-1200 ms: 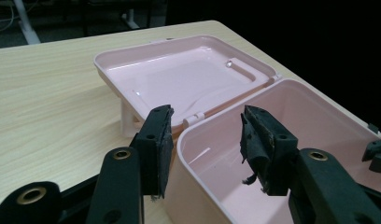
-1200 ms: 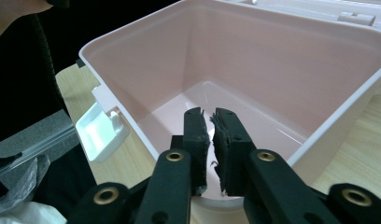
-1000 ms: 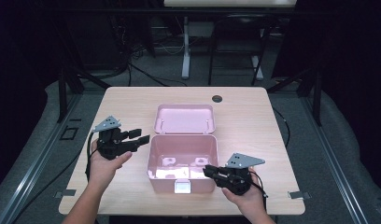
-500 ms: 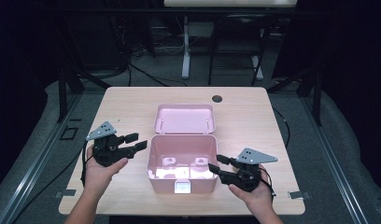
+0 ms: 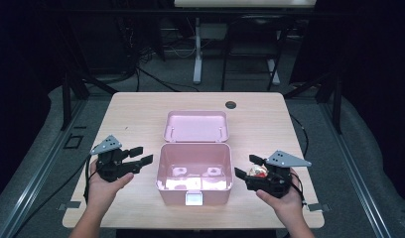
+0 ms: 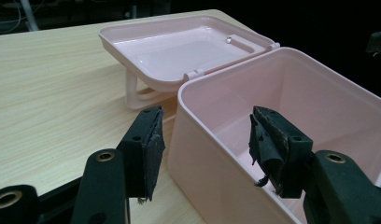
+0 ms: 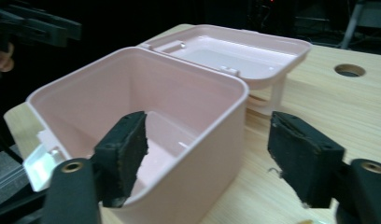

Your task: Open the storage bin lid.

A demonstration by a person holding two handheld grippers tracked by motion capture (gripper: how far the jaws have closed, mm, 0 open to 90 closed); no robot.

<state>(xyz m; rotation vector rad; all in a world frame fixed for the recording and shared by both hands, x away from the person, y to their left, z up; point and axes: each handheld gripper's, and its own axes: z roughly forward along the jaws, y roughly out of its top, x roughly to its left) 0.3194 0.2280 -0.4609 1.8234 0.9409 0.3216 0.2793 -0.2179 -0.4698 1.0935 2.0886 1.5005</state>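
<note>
- Both my grippers have drawn back from the pink box (image 5: 194, 171); the jaws of each have just been opening.
- Left gripper (image 5: 141, 155) and right gripper (image 5: 246, 166) gape, holding nothing.
- Something red and white under my right gripper's plate is too small to make out.

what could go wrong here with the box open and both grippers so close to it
1. In the gripper views, the open left gripper and right gripper, whose jaws have just been opening, seem to straddle the side walls of the pink box; a sideways move could shove or tip it.
2. The lid rests tilted back on its handle; a knock might swing it shut.
</note>
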